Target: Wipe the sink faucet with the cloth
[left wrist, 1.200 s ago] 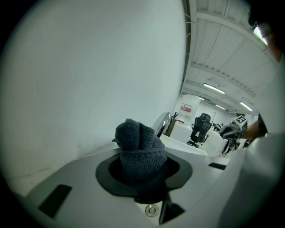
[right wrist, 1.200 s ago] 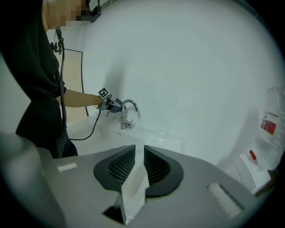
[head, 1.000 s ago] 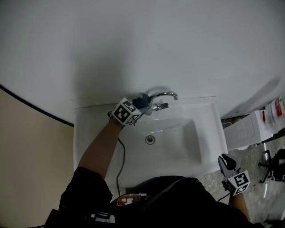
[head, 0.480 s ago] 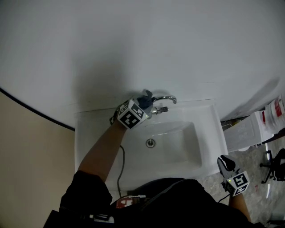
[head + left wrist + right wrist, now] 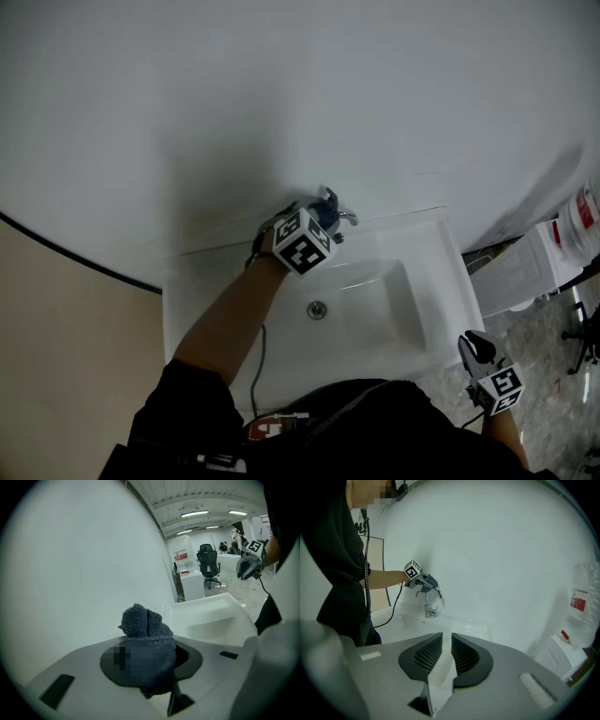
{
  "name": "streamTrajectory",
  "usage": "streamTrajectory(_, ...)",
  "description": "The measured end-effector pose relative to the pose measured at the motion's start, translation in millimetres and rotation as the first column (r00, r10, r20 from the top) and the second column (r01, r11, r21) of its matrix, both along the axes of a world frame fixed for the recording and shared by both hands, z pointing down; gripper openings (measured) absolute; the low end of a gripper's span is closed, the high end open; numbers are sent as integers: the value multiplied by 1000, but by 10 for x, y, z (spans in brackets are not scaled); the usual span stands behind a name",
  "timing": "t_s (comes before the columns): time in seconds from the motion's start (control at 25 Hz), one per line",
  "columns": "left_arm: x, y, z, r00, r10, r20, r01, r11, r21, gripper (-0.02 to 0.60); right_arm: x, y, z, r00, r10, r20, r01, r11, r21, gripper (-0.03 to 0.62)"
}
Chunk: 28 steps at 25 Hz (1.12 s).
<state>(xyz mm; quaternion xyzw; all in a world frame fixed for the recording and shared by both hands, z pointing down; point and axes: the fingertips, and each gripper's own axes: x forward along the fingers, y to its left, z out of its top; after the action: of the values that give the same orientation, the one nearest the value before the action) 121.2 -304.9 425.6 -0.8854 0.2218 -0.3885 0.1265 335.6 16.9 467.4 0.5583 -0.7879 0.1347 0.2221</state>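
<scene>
Left gripper [image 5: 325, 212] first: in the head view it sits just above the middle of the frame, up at the back edge of the sink [image 5: 448, 281]. The dark blue cloth [image 5: 322, 208] is bunched at its tip, right against the faucet [image 5: 347, 218]. Only the end of the chrome spout pokes out to the right of it. My guess is the arm reaches in from the lower left so the cloth lands on top of the arch, and the wipe is mid-way rather than done. The right gripper [image 5: 473, 345] hangs at the lower right, off the sink's corner and well apart from everything, probably just parked out of the way.

In the left gripper view, the jaws are clamped on the cloth [image 5: 145, 632]. A fat wad sticks out past the tips at centre frame, which makes sense since you want soft stuff touching the metal, not plastic. The sink basin [image 5: 211, 616] shows to the right, but the faucet itself isn't visible here. It's likely hidden behind the wad.

In the right gripper view, its own jaws [image 5: 446, 656] stand a narrow slit apart at bottom centre with nothing between them, so it's empty. Upper left of centre you can see the faucet [image 5: 428, 603] standing on the sink ledge [image 5: 457, 620], with the cloth draped over its curve.
</scene>
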Motion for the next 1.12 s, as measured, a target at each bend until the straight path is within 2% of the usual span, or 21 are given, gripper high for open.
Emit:
streamTrajectory(0.12,324,61,18,1000,31,-2,-31,999,28,114,65,54,18,1000,19,8,-19,1000,11,61)
streamTrajectory(0.24,565,151,174,997,64,53,-68,996,63,114,102,91,25,1000,28,12,-28,999,17,61)
streamTrajectory(0.32,693,262,368,992,96,77,-99,994,40,114,140,119,51,999,33,11,-33,999,12,61)
streamTrajectory(0.4,721,364,595,991,109,76,-107,994,-24,114,159,122,66,999,35,7,-35,999,8,61)
streamTrajectory(0.52,432,425,850,998,58,19,-56,993,-106,114,120,59,34,1000,23,3,-23,1000,18,61)
streamTrajectory(0.64,-121,495,973,998,-34,-57,23,984,-179,114,89,-49,-11,1000,7,1,-7,999,32,61)
streamTrajectory(0.72,-567,474,1089,988,-136,-74,115,965,-234,114,93,-159,-54,1000,-2,3,2,999,37,61)
streamTrajectory(0.8,-994,380,1233,963,-254,-85,218,927,-304,114,90,-312,-109,1000,-20,1,20,998,52,61)
streamTrajectory(0.88,-1275,261,1342,931,-350,-104,291,884,-366,114,58,-480,-178,999,-42,-2,42,996,75,61)
streamTrajectory(1.0,-1341,85,1485,892,-430,-141,329,830,-450,114,-65,-736,-307,998,-57,38,52,992,115,59)
streamTrajectory(1.12,-1170,-23,1713,894,-433,-116,333,815,-473,114,-247,-1003,-421,991,-84,108,67,985,157,48)
